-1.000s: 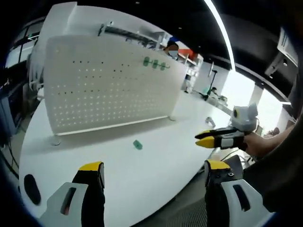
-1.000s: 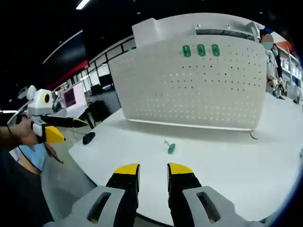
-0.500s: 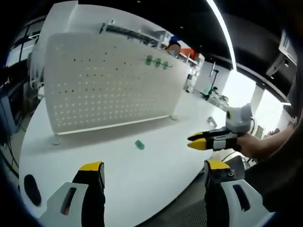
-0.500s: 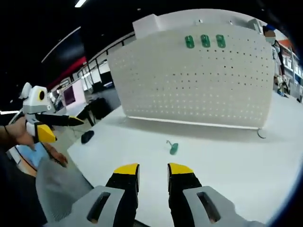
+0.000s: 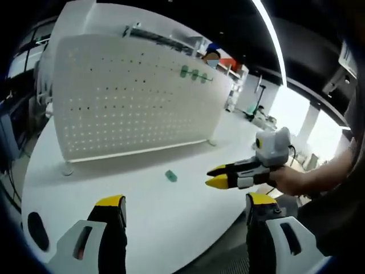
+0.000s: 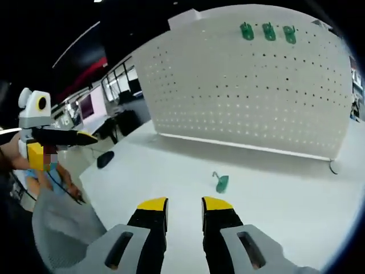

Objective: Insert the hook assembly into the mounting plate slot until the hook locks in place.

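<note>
A white pegboard mounting plate [image 5: 131, 103] [image 6: 245, 91] stands upright on the white table [image 5: 171, 217], with three green hooks [image 5: 194, 74] [image 6: 268, 31] fixed near its top. One loose green hook [image 5: 171, 176] [image 6: 221, 182] lies on the table in front of it, touched by nothing. My left gripper [image 5: 185, 202] is open wide near the table's front edge, nothing between its jaws. My right gripper [image 6: 185, 204] hovers short of the loose hook, its jaws a narrow gap apart and empty; in the left gripper view it [image 5: 218, 176] reaches in from the right, close to the hook.
A small black object [image 6: 105, 158] [image 5: 35, 228] lies near the table's left corner. The left gripper [image 6: 63, 146] is held in a hand off the table's left edge. The pegboard rests on small feet [image 5: 67, 169]. A person [image 5: 212, 56] stands far behind.
My right gripper has moved forward over the table toward the loose hook and the pegboard, which now look larger in its view. The left gripper has barely moved.
</note>
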A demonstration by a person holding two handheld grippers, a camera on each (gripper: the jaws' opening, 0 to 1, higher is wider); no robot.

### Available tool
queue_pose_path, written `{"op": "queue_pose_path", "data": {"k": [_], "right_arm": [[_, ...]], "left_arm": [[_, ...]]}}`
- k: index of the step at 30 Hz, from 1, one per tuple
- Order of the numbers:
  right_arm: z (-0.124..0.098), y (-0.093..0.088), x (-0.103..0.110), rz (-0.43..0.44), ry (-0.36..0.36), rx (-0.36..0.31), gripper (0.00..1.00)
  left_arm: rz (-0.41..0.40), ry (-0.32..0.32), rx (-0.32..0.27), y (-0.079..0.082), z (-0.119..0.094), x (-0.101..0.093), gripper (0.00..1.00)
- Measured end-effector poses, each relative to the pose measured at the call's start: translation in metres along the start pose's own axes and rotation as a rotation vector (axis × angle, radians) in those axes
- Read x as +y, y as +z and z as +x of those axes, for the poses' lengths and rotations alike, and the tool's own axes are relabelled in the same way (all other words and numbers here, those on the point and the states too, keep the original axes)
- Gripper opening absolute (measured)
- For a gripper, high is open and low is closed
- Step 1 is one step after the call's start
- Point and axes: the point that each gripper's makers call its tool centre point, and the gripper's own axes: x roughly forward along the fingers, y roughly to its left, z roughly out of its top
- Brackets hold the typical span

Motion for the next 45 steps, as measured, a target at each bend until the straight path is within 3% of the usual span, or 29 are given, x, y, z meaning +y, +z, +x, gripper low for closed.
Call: {"op": "queue_pose_path", "data": {"k": [14, 25, 31, 36, 42, 45], "right_arm": [[0.065, -0.004, -0.012, -0.002, 0.038, 0.085, 0.22], [0.1, -0.011, -0.018, 0.033, 0.044, 0.126, 0.22], [0.102, -0.009, -0.034, 0.097, 0.016, 0.114, 0.22], [0.092, -0.003, -0.061, 0.12, -0.053, 0.092, 0.22], [0.088, 0.007, -0.084, 0.113, -0.095, 0.084, 0.22], [0.093, 0.011, -0.082, 0.047, -0.077, 0.102, 0.22]], "left_arm": [[-0.031, 0.022, 0.024, -0.004, 0.005, 0.016, 0.88], [-0.047, 0.028, 0.029, -0.001, 0.014, 0.026, 0.88], [-0.056, 0.03, 0.033, -0.002, 0.017, 0.031, 0.88], [-0.066, 0.033, 0.043, -0.007, 0.019, 0.034, 0.88], [-0.062, 0.026, 0.048, -0.007, 0.021, 0.033, 0.88], [-0.062, 0.025, 0.043, -0.005, 0.021, 0.032, 0.88]]}}
